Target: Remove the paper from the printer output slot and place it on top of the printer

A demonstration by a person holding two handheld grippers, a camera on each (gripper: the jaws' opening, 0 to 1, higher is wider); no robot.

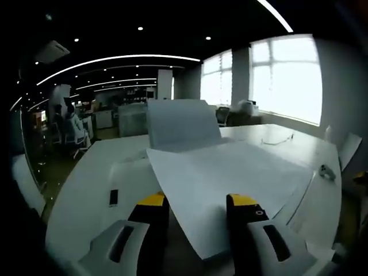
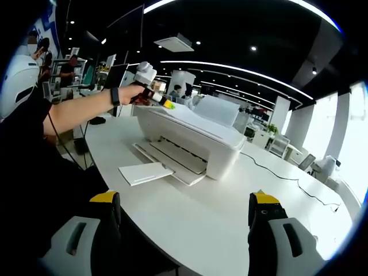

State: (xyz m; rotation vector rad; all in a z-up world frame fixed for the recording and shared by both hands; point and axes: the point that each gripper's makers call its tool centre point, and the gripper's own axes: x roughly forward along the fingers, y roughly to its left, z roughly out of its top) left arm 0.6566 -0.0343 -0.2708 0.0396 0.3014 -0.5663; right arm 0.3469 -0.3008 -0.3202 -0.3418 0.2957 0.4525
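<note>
Paper [image 1: 230, 184] lay flat on the printer [image 2: 195, 138] right under your left gripper [image 1: 198, 210], jaws spread, while your right gripper [image 2: 184, 210] hung well back, spread and empty.

The left gripper view sits right down on top of the printer [image 1: 138, 172], looking along its lid over the sheet of paper [image 1: 230, 184] toward the raised paper support [image 1: 181, 123] and the bright windows [image 1: 287, 75] beyond (so it's really close in, the sheet running right down to that hand-held gripper's jaws). The right gripper view hangs back off the edge of the white worktop [image 2: 218, 218], facing the printer's [image 2: 195, 135] front with its output tray [image 2: 167, 158], and catches the left hand-held gripper [image 2: 164, 102] at the printer's top. Both share the printer top, the paper and the worktop.
</note>
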